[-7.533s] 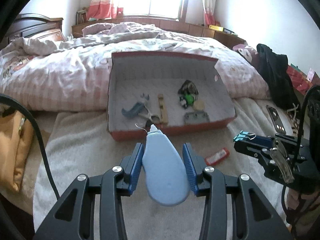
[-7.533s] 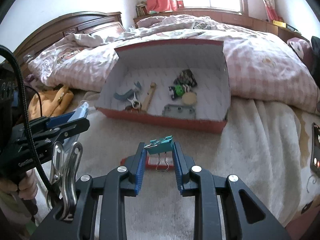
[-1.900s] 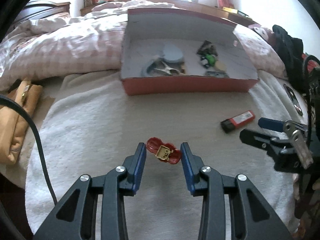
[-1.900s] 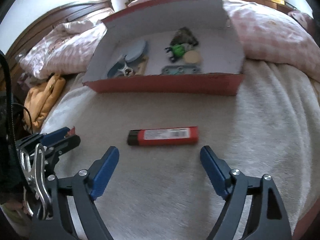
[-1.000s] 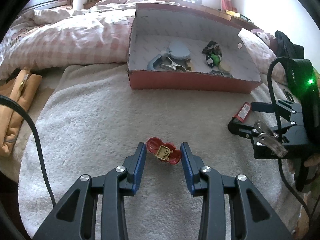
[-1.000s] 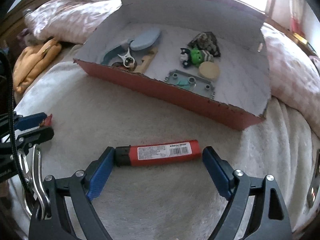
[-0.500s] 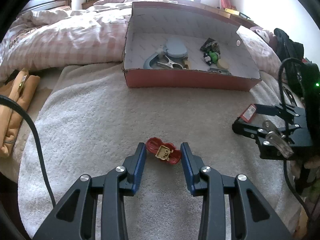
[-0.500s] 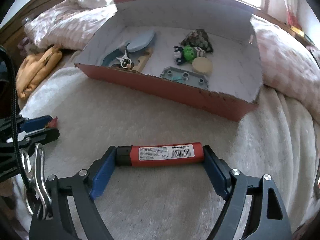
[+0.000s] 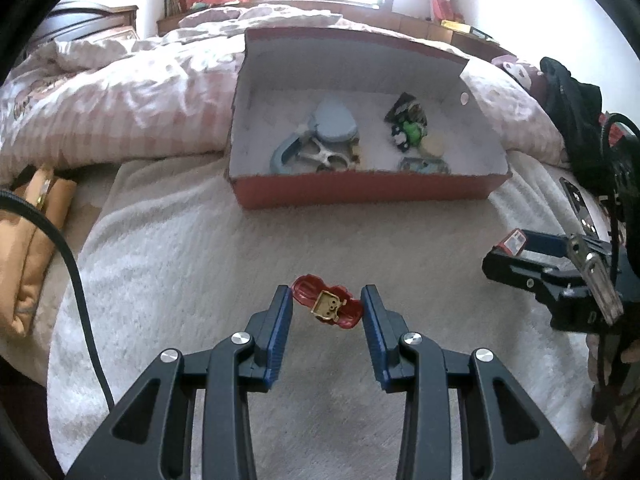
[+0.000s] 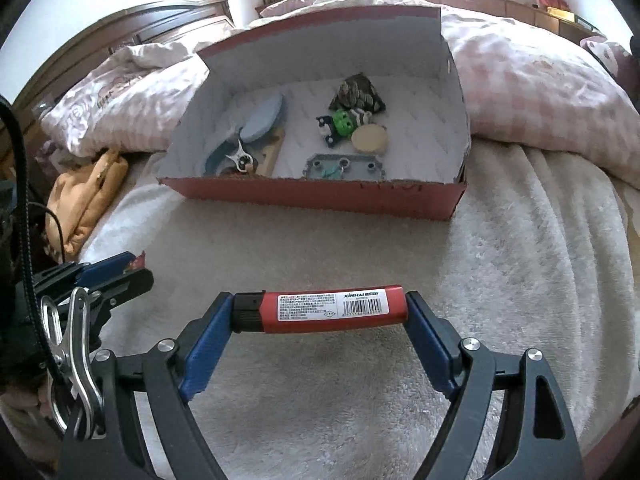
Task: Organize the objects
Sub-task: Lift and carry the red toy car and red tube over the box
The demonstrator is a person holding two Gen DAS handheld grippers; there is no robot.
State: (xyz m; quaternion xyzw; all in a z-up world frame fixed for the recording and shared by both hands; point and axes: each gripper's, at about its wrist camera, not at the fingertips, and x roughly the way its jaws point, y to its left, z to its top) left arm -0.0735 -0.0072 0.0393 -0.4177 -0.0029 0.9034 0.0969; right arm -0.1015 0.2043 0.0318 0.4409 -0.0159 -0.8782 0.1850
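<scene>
My left gripper (image 9: 327, 301) is shut on a small red toy car (image 9: 327, 307), held just above the white towel (image 9: 192, 264). A red lighter (image 10: 332, 308) with a black end lies crosswise in my right gripper (image 10: 320, 309), whose pads press on its two ends, clear of the towel. The red-walled cardboard box (image 10: 320, 200) stands ahead of both grippers. It holds a blue oval case (image 10: 262, 118), a metal clamp (image 10: 240, 158), a green toy (image 10: 344, 122), a beige disc (image 10: 370, 139) and a grey plate (image 10: 344, 168). Each gripper shows at the edge of the other's view.
An orange bag (image 9: 24, 240) lies off the towel's left edge. A pink checked quilt (image 9: 120, 100) is heaped behind and beside the box. Dark clothing (image 9: 572, 100) and a phone (image 9: 576, 204) lie at the right.
My right gripper has closed onto the lighter's ends, lifted it off the towel and rolled level. The left gripper still holds the car in the same place.
</scene>
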